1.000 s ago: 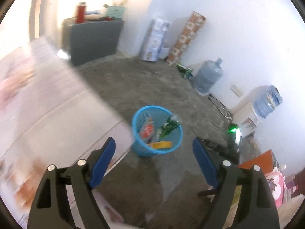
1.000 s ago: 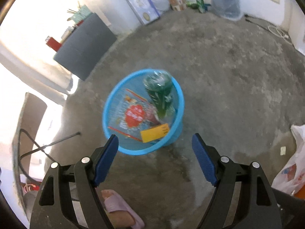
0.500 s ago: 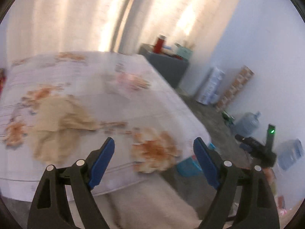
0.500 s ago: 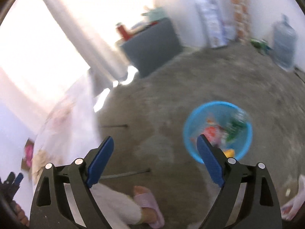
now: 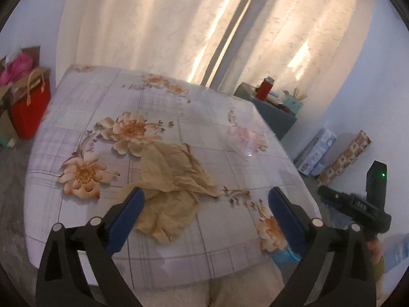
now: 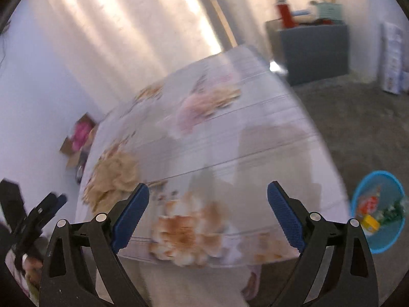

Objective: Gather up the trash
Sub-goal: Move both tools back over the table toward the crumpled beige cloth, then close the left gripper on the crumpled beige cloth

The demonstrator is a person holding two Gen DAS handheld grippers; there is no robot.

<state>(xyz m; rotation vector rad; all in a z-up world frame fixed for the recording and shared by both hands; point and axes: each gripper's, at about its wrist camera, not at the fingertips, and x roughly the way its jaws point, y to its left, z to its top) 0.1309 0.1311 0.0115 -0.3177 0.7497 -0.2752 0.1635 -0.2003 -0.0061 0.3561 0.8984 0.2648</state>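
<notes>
Your left gripper (image 5: 205, 199) spread wide, jaws just opening, nothing between, hovering over crumpled tan paper (image 5: 171, 179) near bed's (image 5: 204, 133) front edge. Your right gripper (image 6: 208, 197) likewise released, empty. Blue trash basket (image 6: 378, 235) on floor beyond bed's right corner.

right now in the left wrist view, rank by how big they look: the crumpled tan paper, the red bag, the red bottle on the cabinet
1. crumpled tan paper, largest, though it lies nearest the camera
2. red bag
3. red bottle, smallest, though it stands farthest back
</notes>
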